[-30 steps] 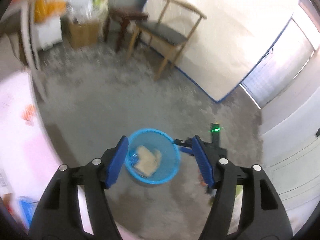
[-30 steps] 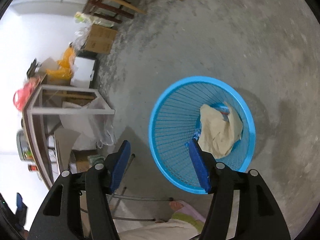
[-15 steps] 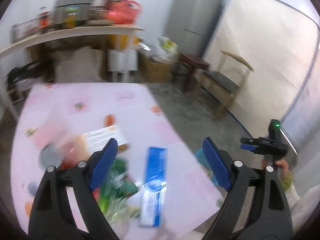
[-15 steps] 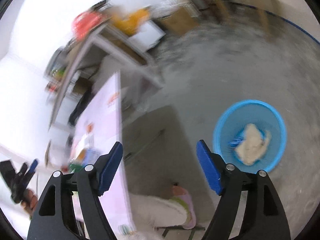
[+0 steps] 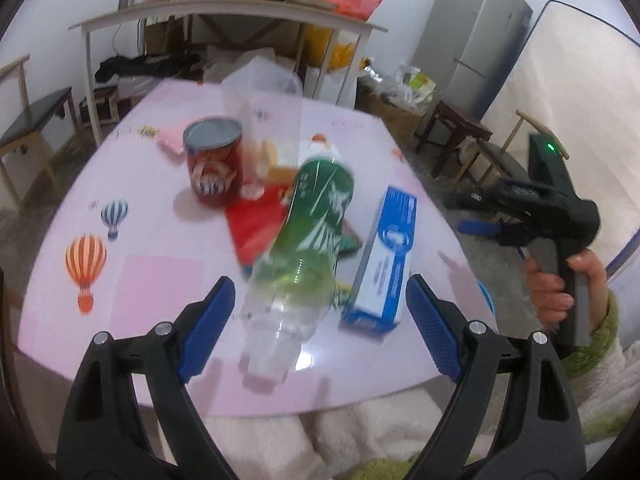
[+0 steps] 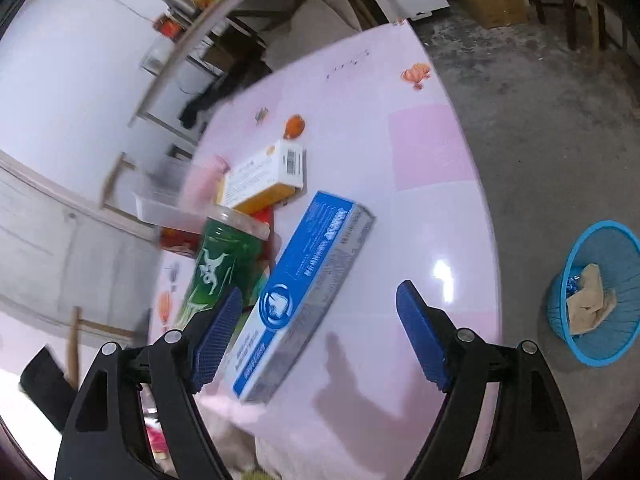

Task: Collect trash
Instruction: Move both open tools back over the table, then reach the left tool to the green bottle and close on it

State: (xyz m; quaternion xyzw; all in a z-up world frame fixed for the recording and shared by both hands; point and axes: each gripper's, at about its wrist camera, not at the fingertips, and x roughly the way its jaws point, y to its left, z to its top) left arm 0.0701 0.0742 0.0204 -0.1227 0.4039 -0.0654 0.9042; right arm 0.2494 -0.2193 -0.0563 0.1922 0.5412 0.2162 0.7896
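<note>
Now both grippers' fingers [image 5: 432,322] gape wide, empty.

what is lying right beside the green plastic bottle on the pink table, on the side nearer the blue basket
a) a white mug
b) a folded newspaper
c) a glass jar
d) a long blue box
d: the long blue box lies flat alongside the green plastic bottle on the pink table, on its side toward the blue basket on the floor.
</note>
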